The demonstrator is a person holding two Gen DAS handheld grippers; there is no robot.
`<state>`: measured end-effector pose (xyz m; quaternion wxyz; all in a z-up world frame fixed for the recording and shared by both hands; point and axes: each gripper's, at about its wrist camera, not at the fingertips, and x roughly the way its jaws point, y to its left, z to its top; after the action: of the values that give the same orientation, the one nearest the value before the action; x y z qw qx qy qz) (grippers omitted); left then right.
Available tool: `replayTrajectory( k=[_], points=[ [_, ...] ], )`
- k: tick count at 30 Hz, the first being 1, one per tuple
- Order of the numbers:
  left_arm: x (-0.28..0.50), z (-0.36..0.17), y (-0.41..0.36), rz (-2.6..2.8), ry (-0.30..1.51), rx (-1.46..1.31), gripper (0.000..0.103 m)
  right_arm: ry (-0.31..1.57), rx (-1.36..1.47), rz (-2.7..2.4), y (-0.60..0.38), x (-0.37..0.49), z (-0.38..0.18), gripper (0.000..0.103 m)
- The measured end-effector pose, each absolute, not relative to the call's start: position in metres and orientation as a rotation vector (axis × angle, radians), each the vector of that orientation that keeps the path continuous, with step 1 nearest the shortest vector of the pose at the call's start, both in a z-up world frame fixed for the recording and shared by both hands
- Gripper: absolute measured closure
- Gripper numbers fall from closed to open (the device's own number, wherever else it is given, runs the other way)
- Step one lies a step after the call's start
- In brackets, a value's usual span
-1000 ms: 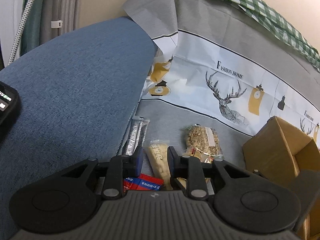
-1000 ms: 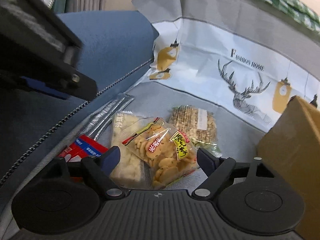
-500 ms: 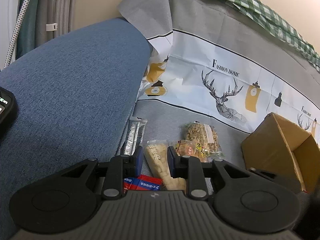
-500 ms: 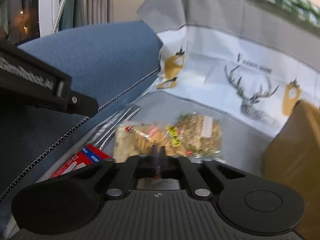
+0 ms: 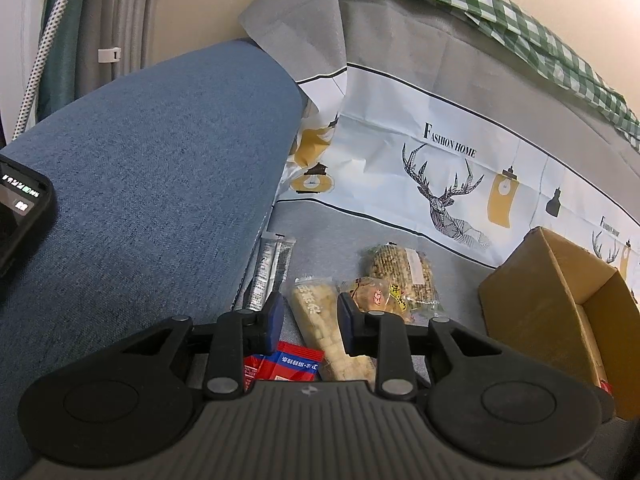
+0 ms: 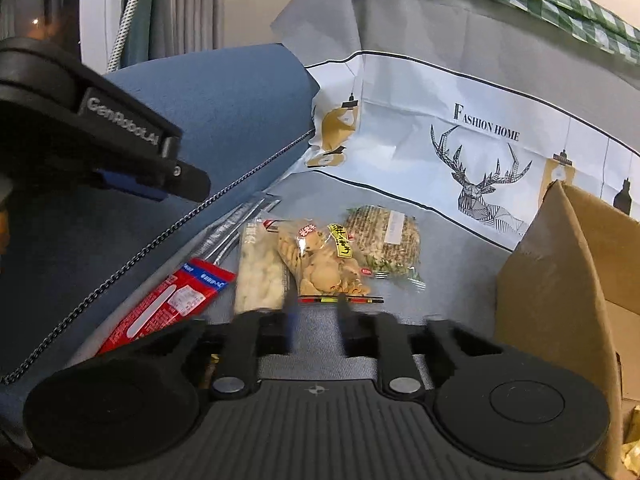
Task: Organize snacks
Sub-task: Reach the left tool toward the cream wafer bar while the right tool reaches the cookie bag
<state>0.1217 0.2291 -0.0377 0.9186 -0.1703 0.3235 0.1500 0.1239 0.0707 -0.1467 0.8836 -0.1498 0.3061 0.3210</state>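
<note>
Sorting snacks: loose packets lie on a grey seat cloth (image 5: 320, 232), a cardboard box (image 5: 560, 304) to their right
Cracker bag: clear packet of small biscuits (image 6: 320, 260); flat on the cloth, overlapping the white puffed-snack packet (image 6: 260, 276) on its left and the round grain cake (image 6: 384, 236) behind; its sealed lower edge points toward the right gripper
Right gripper (image 6: 314, 320): blurred; jaws opening; nothing between them; released, the bag lying just ahead of the tips
Left gripper (image 5: 308, 320): parted a little, jaws opening slightly; hovering above the white packet (image 5: 320, 320), which shows in the gap; pads not pressing on it; empty
Other packets: red sachet (image 6: 168, 300) and silver sticks (image 5: 270, 268) at the left, along the blue cushion (image 5: 160, 168)
Key relation: cracker bag straight ahead of the right gripper and slightly below; long axis running roughly away from it; right hand nearer; box farther right
Judgement: next grasp likely needs a wider, lower bite on the bag's near edge; thin film may slip
</note>
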Motion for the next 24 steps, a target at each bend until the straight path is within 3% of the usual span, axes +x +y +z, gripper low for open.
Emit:
replayTrajectory(
  k=[1,5,7,10,13,21,23,24],
  points=[
    [0.122,-0.038,0.229,0.3,0.66,-0.346,0.07,0.637,-0.298,0.666,0.072,0.127,-0.148,0.054],
    [0.125,-0.039,0.232,0.298,0.656,-0.371,0.07,0.656,-0.226,0.669,0.079,0.142,-0.155,0.042],
    [0.126,-0.039,0.233,0.3,0.651,-0.387,0.07,0.658,-0.199,0.665,0.084,0.149,-0.159,0.026],
    [0.127,-0.039,0.234,0.301,0.646,-0.398,0.07,0.64,-0.191,0.653,0.093,0.158,-0.164,0.013],
    [0.127,-0.038,0.236,0.3,0.638,-0.407,0.07,0.654,-0.195,0.663,0.104,0.168,-0.172,0.005],
    [0.126,-0.039,0.237,0.29,0.631,-0.406,0.07,0.719,-0.185,0.661,0.12,0.189,-0.195,0.003],
    [0.127,-0.038,0.238,0.286,0.63,-0.404,0.07,0.71,-0.184,0.671,0.12,0.188,-0.195,0.008],
    [0.127,-0.038,0.238,0.285,0.63,-0.402,0.07,0.701,-0.186,0.678,0.12,0.187,-0.193,0.016]
  ],
)
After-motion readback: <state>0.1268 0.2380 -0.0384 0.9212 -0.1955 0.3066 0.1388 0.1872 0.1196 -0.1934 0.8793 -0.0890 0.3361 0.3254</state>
